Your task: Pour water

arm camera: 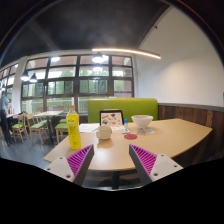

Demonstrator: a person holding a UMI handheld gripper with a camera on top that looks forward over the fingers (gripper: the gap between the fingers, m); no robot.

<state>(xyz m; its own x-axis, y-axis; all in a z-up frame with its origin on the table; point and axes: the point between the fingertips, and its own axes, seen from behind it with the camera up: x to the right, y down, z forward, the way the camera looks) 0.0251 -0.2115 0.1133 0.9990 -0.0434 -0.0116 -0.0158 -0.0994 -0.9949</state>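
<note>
A yellow bottle (73, 128) stands upright on the light wooden table (160, 137), beyond my left finger. Right of it sit a white teapot-like vessel (104, 131) and, farther right, a white bowl (142, 122). A small red coaster (130, 135) lies between the vessel and the bowl. My gripper (112, 160) is open, well short of all these, its purple pads (80, 158) spread wide with only the table's near edge between them. Nothing is held.
A green bench back (122, 107) runs behind the table, with a small framed sign (112, 117) on the tabletop. To the left are chairs and another table (40, 122), with a person (6, 112) by the large windows.
</note>
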